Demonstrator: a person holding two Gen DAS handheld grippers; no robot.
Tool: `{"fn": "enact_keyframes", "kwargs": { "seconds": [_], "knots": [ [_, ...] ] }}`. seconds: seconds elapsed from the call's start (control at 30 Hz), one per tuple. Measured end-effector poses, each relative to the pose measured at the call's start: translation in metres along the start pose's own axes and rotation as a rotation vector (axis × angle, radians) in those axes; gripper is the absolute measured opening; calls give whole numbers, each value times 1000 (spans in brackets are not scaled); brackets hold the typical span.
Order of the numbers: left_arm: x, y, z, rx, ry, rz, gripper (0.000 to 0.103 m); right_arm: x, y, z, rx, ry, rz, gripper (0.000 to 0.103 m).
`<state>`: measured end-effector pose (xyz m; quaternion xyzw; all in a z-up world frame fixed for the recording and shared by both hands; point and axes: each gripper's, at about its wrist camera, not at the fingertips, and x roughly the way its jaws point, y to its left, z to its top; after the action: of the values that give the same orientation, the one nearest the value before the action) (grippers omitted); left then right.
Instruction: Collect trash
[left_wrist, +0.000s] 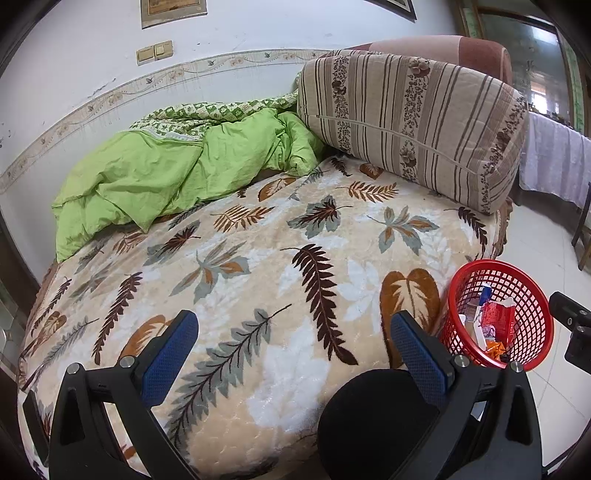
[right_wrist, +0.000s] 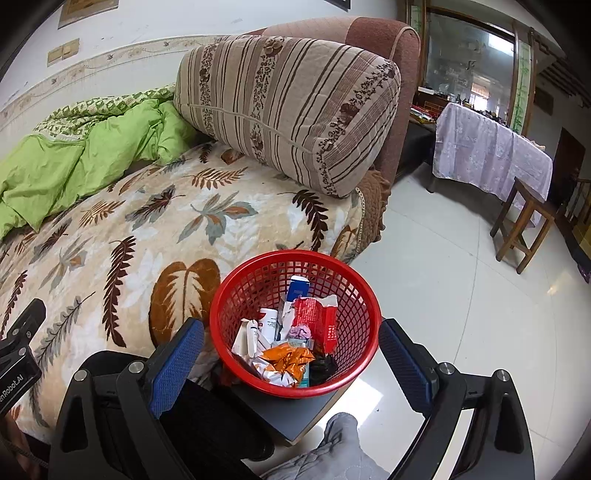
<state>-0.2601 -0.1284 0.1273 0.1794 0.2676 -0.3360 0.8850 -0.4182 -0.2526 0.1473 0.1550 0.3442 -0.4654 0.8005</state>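
Bedspread (left_wrist: 258, 280) with brown and grey leaves fills your left wrist view, and your left tool (left_wrist: 291, 339) hangs above it with its blue-padded fingers (left_wrist: 170, 354) spread wide and nothing between them. A crumpled green quilt (left_wrist: 177, 166) lies at the far side against the wall, and a striped cushion (left_wrist: 413, 125) leans at the head of the bed. Off to your right, just past the bed's edge, the red basket (left_wrist: 535, 295) holds the trash (left_wrist: 491, 321): a red wrapper, white paper and a bit of orange foil. A dark part of your other tool shows at the right border beside the basket.

In the right wrist view, your right tool (right_wrist: 291, 350) is also wide open and grips nothing; its two blue pads (right_wrist: 177, 365) stand on either side of the red basket (right_wrist: 354, 295), apart from its rim. The basket sits on a small dark board (right_wrist: 291, 413) next to the bed, and the trash (right_wrist: 288, 339) inside it includes a red wrapper, a blue-and-white box, white tubes, crumpled orange foil and something black. The leaf bedspread (right_wrist: 147, 229), green quilt (right_wrist: 74, 158) and striped cushion (right_wrist: 288, 110) lie to your left. On the white tiled floor (right_wrist: 461, 295) to your right stand a wooden stool (right_wrist: 524, 221) and a counter under a pale purple cloth (right_wrist: 487, 147).
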Motion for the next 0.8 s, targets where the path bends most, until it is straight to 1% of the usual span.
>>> {"fn": "enact_keyframes", "kwargs": {
  "seconds": [0.8],
  "knots": [
    [-1,-4,2,5,-2,-2,103,5,1,-1,1,15,4,97]
  ]
}}
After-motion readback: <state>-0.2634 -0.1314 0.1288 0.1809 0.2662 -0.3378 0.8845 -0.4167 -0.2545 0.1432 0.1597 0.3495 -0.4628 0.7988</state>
